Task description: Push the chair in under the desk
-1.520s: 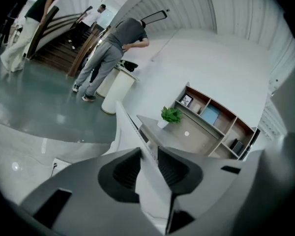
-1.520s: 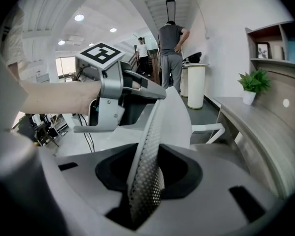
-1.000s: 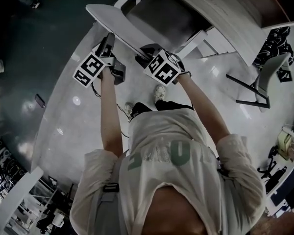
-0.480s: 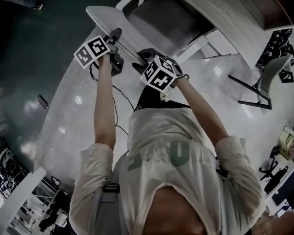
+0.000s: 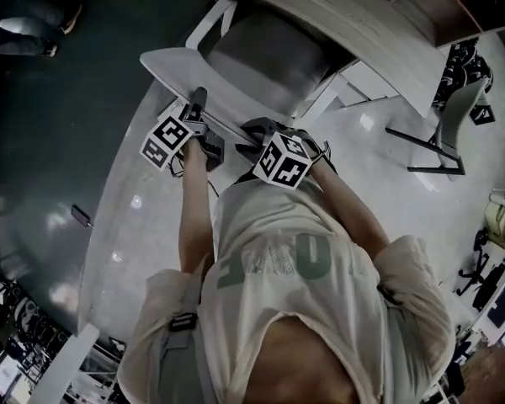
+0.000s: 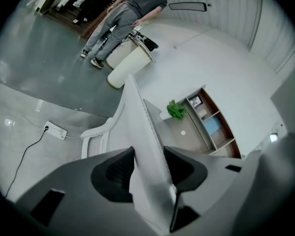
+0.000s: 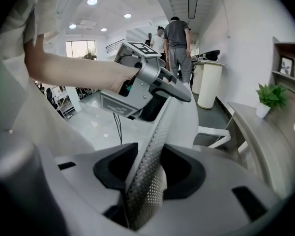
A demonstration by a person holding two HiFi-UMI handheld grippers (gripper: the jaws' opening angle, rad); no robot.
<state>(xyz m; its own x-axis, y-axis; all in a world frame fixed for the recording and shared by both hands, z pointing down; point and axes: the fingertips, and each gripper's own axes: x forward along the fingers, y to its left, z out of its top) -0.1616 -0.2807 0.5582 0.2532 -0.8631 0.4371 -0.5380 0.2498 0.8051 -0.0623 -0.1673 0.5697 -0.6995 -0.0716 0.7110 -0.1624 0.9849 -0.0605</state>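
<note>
Floor (image 5: 126,217) is showing glossy pale grey under the person, going dark teal further left. Wood-grain worktop (image 5: 345,15) is running across the top of the head view. Chair (image 5: 269,53) is sitting with its grey seat partly under the worktop edge, white backrest (image 5: 170,62) sticking out toward the person. Second chair (image 5: 450,133) is standing well apart at the right.

Left hand-held gripper (image 6: 148,154): jaws closing, backrest top edge standing between them and touching both pads. Right hand-held gripper (image 7: 150,163): jaws at a middling gap, clamping the perforated edge of the same backrest, just beside the left one.

Only the head view is giving the seat-to-worktop relation and both arms reaching out.

Left gripper view is adding:
- a power strip (image 6: 55,130) with its cable on the floor
- a potted plant (image 6: 177,110) on the worktop
- an open shelf unit (image 6: 211,124) beside the plant
- people (image 6: 123,18) bending near a white round stand (image 6: 130,63)

Right gripper view is showing:
- the left hand-held gripper from the side, straddling the backrest top
- the holder's forearm (image 7: 78,70)
- recessed ceiling lights (image 7: 92,1)
- a framed picture (image 7: 286,65) on the shelf
</note>
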